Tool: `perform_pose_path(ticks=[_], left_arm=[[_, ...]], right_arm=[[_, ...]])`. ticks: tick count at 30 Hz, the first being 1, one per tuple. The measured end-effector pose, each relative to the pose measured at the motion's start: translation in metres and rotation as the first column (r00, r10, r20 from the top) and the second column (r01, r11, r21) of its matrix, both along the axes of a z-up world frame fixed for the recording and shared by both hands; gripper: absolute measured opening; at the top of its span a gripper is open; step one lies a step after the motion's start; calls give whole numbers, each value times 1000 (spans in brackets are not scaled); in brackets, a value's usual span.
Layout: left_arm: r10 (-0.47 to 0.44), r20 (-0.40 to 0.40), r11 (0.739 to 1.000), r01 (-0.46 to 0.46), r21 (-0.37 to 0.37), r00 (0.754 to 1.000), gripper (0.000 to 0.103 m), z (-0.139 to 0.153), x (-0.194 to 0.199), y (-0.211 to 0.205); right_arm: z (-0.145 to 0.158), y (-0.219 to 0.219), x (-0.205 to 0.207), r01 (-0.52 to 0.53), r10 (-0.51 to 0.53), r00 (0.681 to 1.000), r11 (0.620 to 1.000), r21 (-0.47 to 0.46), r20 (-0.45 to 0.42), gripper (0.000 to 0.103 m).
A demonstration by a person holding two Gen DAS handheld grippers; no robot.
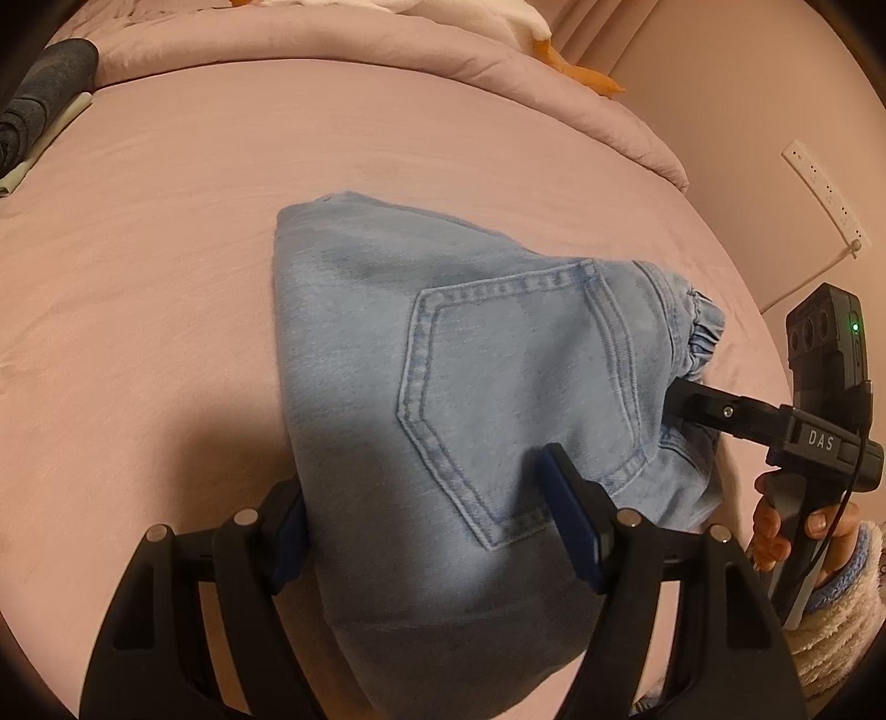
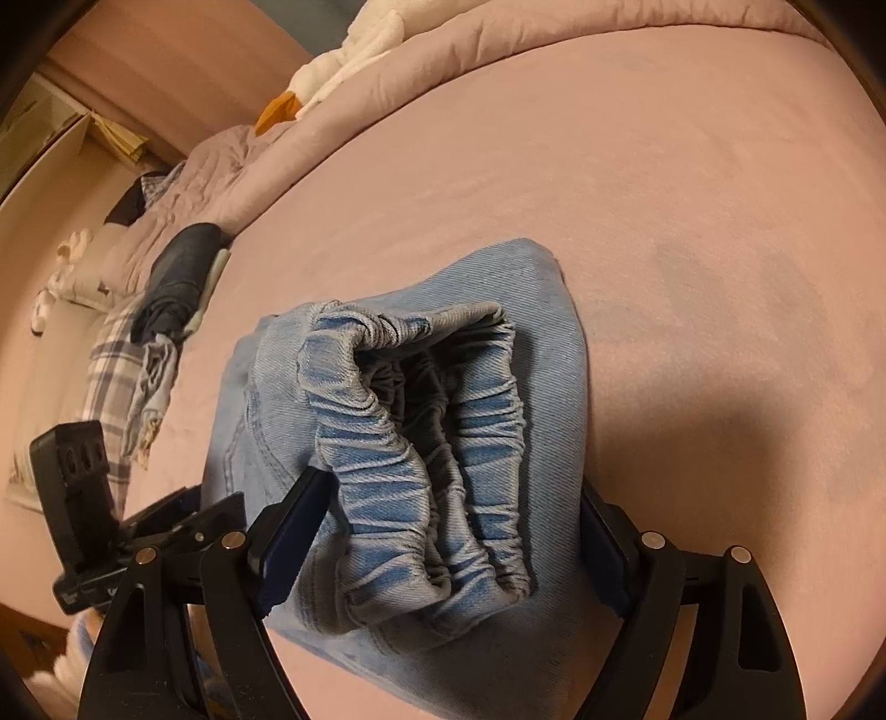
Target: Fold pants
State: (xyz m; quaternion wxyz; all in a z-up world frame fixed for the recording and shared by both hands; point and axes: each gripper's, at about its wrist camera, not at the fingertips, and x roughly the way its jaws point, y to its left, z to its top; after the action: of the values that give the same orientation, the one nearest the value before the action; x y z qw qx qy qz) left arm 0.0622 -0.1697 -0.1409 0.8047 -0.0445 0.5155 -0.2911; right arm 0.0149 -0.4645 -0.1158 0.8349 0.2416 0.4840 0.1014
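Folded jeans [image 1: 443,399] on the pink bed [image 1: 166,277], a gripper at each end.

Left wrist view: the left gripper [image 1: 437,526] has its jaws spread wide, one either side of the denim bundle, which fills the middle with a back pocket [image 1: 515,399] facing up. At 3 o'clock the right gripper [image 1: 684,401] reaches in at the elastic waistband; I cannot tell its jaw state from here. A quilt [image 1: 387,50] lies at 12 o'clock and dark clothes [image 1: 44,94] at 10.

Right wrist view: the right gripper [image 2: 448,531] straddles the jeans [image 2: 542,343] at the ruched waistband [image 2: 421,443], jaws apart and not pinching. The left gripper [image 2: 183,512] sits at 8 o'clock beside the bundle. A clothes pile [image 2: 166,277] lies at 9 o'clock.
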Motion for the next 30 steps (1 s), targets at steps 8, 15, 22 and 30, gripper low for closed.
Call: perform_pose_path(ticks=[8, 15, 22, 30], left_arm=[[-4, 25, 1000, 4, 18, 1000, 64, 4, -2, -4], [36, 76, 998, -39, 42, 996, 28, 14, -7, 3], [45, 129, 999, -48, 20, 991, 25, 33, -6, 11], [142, 202, 988, -152, 33, 969, 25, 57, 37, 50]], right_arm=[[1, 7, -2, 4, -4, 1000, 1000, -1, 13, 84], [18, 18, -12, -12, 14, 994, 1000, -20, 108, 48], [42, 30, -10, -30, 38, 982, 998, -49, 183, 44], [70, 66, 26, -107, 124, 950, 992, -74, 288, 43]])
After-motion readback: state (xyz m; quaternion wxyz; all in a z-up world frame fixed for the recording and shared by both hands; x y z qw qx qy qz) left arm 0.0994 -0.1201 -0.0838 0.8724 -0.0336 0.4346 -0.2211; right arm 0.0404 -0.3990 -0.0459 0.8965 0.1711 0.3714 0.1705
